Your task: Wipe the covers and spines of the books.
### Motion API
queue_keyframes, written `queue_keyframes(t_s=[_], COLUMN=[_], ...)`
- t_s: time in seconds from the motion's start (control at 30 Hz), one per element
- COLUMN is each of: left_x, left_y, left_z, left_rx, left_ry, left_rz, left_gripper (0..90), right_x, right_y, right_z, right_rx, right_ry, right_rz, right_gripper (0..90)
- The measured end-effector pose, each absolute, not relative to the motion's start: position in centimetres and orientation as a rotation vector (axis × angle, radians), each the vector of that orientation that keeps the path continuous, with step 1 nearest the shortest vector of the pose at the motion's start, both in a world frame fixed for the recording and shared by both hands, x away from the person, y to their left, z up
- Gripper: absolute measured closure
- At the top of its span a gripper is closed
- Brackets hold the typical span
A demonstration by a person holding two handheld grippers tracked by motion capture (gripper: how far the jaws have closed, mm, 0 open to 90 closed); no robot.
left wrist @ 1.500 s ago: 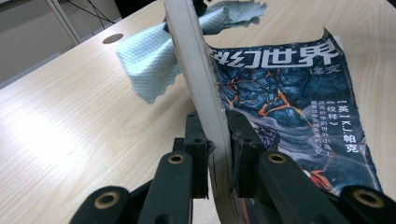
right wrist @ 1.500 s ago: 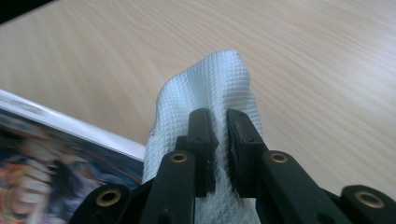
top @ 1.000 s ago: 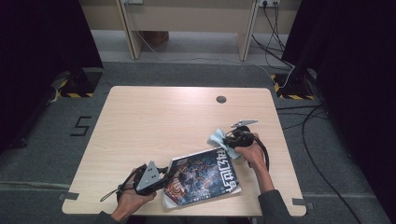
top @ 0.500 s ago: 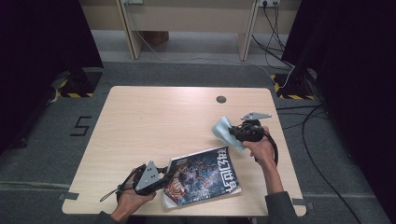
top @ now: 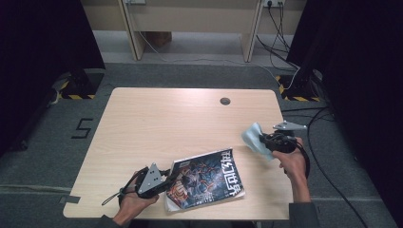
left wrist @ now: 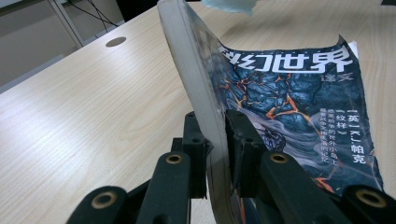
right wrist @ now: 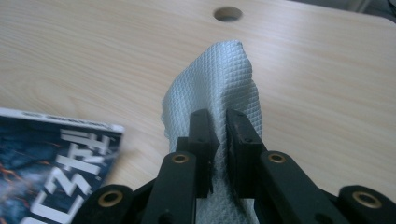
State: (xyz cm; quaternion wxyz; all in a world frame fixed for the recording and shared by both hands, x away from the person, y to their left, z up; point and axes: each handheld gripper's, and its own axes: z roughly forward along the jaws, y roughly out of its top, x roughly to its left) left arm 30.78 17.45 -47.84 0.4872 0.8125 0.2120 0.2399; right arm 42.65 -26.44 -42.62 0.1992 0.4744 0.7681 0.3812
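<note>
A magazine [top: 206,179] with a dark blue and orange cover lies near the table's front edge. My left gripper [top: 167,179] is shut on its left edge; the left gripper view has the magazine [left wrist: 299,98] pinched between the black jaws of the left gripper [left wrist: 215,135], its edge lifted. My right gripper [top: 263,139] is at the table's right side, shut on a pale blue cloth [top: 253,135]. In the right gripper view the waffle-textured cloth [right wrist: 219,79] stands up between the jaws of the right gripper [right wrist: 217,126], above the tabletop.
The light wooden table [top: 166,123] has a round cable hole [top: 225,100] near its far edge. Black cables [top: 328,175] trail over the grey floor at the right. A desk's legs [top: 133,33] stand beyond the table.
My right gripper has carried the blue cloth away from the magazine, rightward toward the table's right edge. My left gripper still holds the magazine's edge in the same spot.
</note>
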Motion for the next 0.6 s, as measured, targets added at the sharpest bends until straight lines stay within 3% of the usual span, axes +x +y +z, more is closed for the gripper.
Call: queue_keyframes(t_s=[0.47,0.57,0.6], left_x=[31.0,31.0,31.0], left_y=[17.7,17.7,17.7], left_z=[-47.9,-47.9,-47.9], left_rx=[1.972,1.972,1.972], left_ry=[0.528,0.528,0.528], left_rz=[0.584,0.584,0.584], left_gripper=[78.1,78.0,78.0], right_x=[43.2,43.3,43.4], right_y=[-27.3,-27.1,-27.3], right_z=[-47.3,-47.9,-47.7], right_rx=[1.414,1.415,1.440], right_ry=[2.270,2.319,2.282], right_rz=[0.810,0.768,0.791], right_gripper=[78.9,72.1,65.0])
